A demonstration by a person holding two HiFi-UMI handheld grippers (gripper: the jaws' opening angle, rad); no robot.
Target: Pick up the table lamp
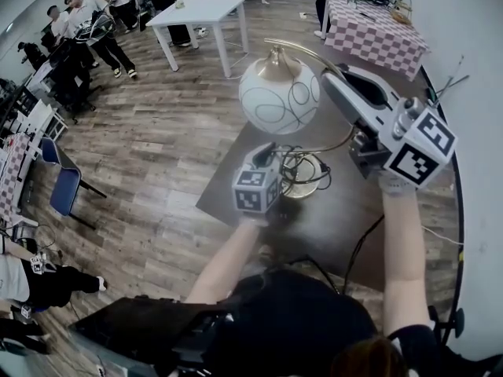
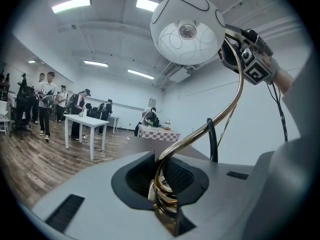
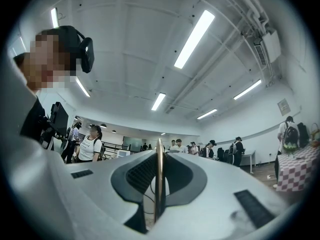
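While the white globe table lamp (image 1: 279, 93) with black swirls and a curved brass stem is over the dark brown table (image 1: 338, 210), the left gripper (image 1: 269, 154) clamps its stem just above the base and the right gripper (image 1: 334, 85) pinches the upper curve beside the globe

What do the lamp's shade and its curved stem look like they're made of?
Shade: looks like frosted white glass, smooth, slightly glossy, with thin dark swirls; could be plastic. Stem: polished brass-coloured metal, judging by its bright mirror-like reflections.
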